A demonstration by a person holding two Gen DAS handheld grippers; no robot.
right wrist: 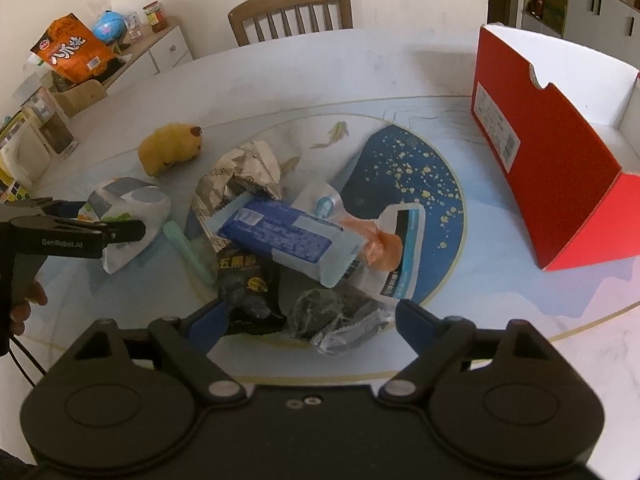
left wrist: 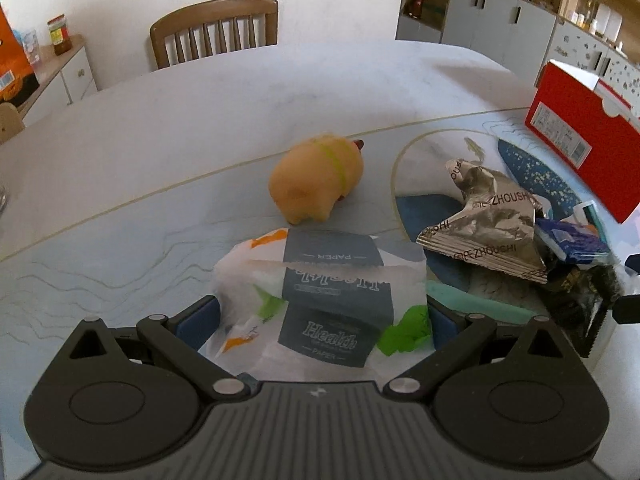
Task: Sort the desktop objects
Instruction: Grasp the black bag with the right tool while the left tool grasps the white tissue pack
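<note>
My left gripper (left wrist: 320,316) has its jaws on either side of a white "Health" tissue pack (left wrist: 320,300) lying on the table; whether they press it I cannot tell. The pack also shows in the right wrist view (right wrist: 124,216). My right gripper (right wrist: 312,320) is open above a pile of wrappers: a black snack bag (right wrist: 248,280), a crumpled clear wrapper (right wrist: 340,320), a blue-and-white packet (right wrist: 288,236). A silver foil wrapper (left wrist: 484,224) and a yellow plush toy (left wrist: 320,180) lie beyond the pack. A mint green stick (right wrist: 192,252) lies beside the pile.
An open red shoebox (right wrist: 552,184) stands at the right on the table. A wooden chair (right wrist: 292,12) is at the far edge. A sideboard with snack bags and jars (right wrist: 80,52) stands at the left. The table (left wrist: 200,112) carries a blue round print.
</note>
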